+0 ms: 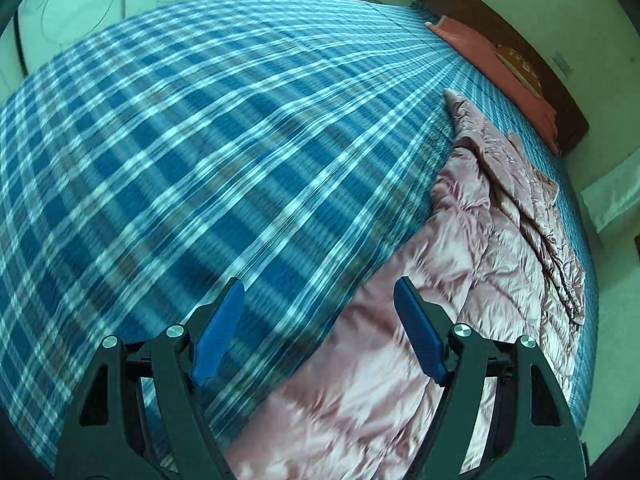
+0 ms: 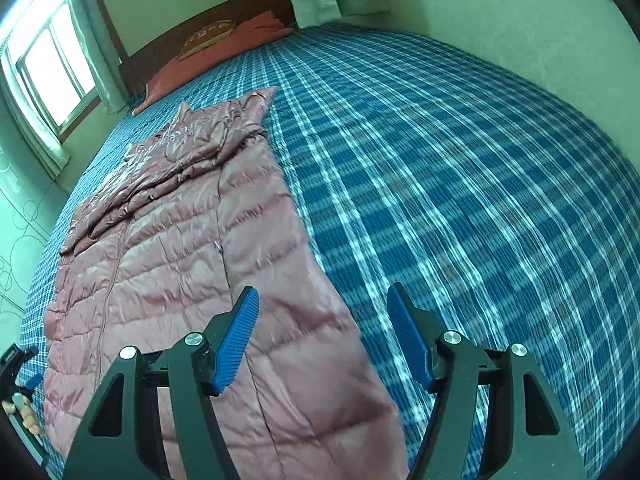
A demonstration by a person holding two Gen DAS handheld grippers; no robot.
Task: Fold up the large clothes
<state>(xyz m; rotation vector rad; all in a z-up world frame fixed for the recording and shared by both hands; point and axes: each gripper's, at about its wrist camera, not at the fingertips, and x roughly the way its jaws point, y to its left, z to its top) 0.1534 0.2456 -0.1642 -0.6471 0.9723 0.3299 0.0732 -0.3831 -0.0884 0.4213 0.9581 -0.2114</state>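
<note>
A pink quilted down jacket (image 2: 180, 248) lies lengthwise on the blue plaid bed (image 2: 460, 184), its sleeves folded in over the upper part. In the left wrist view the jacket (image 1: 460, 280) lies to the right on the bed (image 1: 180, 140). My left gripper (image 1: 320, 292) is open and empty above the jacket's left edge near the hem. My right gripper (image 2: 322, 298) is open and empty above the jacket's right edge near the hem. The left gripper's tip also shows at the far left of the right wrist view (image 2: 18, 364).
A red pillow (image 2: 208, 60) lies against the dark wooden headboard (image 2: 224, 20) at the far end; it also shows in the left wrist view (image 1: 500, 64). A window (image 2: 52, 64) with curtains is at the left. Pale walls border the bed.
</note>
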